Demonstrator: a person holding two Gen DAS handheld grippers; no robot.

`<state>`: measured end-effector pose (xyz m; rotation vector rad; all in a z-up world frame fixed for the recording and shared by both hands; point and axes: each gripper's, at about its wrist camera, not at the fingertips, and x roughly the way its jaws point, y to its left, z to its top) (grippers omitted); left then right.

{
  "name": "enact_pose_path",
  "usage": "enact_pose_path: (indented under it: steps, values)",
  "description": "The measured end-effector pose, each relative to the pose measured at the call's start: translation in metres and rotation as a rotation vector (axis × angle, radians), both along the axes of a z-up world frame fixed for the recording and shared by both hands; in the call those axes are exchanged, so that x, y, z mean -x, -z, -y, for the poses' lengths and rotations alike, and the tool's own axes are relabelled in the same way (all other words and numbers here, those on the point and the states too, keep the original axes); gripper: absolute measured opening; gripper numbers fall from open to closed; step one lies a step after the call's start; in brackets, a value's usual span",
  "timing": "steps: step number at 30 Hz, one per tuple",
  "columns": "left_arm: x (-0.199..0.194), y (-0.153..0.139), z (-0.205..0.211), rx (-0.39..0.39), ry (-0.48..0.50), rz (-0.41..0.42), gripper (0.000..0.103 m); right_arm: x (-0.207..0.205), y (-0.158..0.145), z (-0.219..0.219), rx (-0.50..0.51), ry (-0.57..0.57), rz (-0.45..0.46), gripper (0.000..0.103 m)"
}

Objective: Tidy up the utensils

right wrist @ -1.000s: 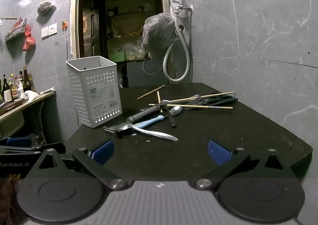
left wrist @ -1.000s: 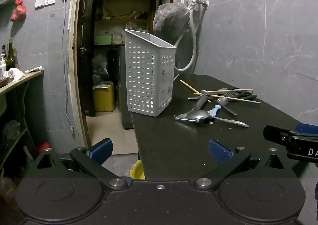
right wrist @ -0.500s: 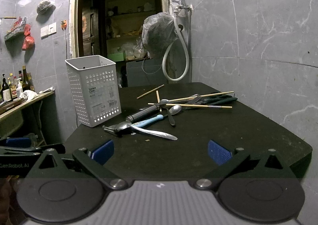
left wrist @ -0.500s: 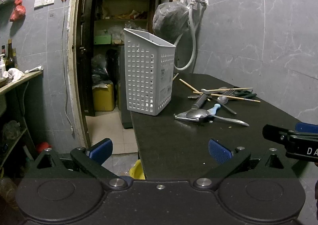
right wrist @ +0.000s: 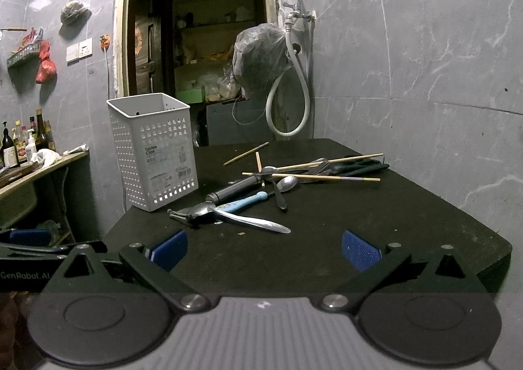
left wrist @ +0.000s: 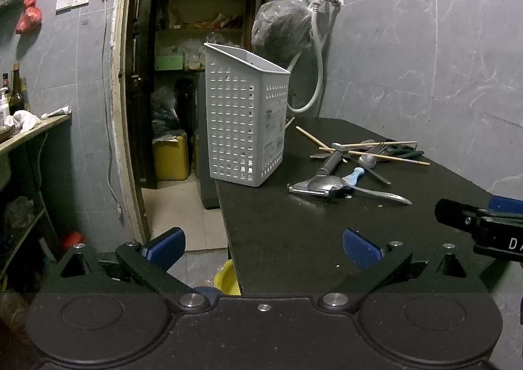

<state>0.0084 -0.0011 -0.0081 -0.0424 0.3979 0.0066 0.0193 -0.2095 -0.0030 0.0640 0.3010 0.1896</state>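
A white perforated utensil basket [left wrist: 246, 116] stands upright at the left edge of the black table [left wrist: 294, 232]; it also shows in the right wrist view [right wrist: 153, 151]. Loose utensils lie to its right: a metal spoon and peeler [right wrist: 199, 211], a blue-handled utensil [right wrist: 243, 201], a black-handled tool [right wrist: 233, 188], a spoon [right wrist: 286, 183], a fork [right wrist: 315, 169], dark scissors [right wrist: 356, 167] and wooden chopsticks [right wrist: 310, 176]. My left gripper [left wrist: 263, 247] is open and empty at the table's near left corner. My right gripper [right wrist: 263, 249] is open and empty over the near table edge.
An open doorway with shelves [left wrist: 196, 26] is behind the table. A plastic bag [right wrist: 261, 59] and a hose [right wrist: 287, 115] hang on the tiled wall. A side shelf with bottles [right wrist: 19, 144] is at the left. A yellow basket [left wrist: 225, 281] sits on the floor below.
Both views have shifted only slightly; the basket and utensils sit a touch lower in the left view. Both grippers stay open and nothing on the table has moved.
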Motion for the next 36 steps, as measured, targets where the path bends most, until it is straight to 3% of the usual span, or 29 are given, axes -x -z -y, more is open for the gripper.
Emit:
enact_pose_path:
  steps: [36]
  values:
    - [-0.0023, -0.0020, 0.0000, -0.012, 0.012, -0.016, 0.102, -0.0019, 0.0015, -0.0009, 0.007, 0.001, -0.005, 0.103]
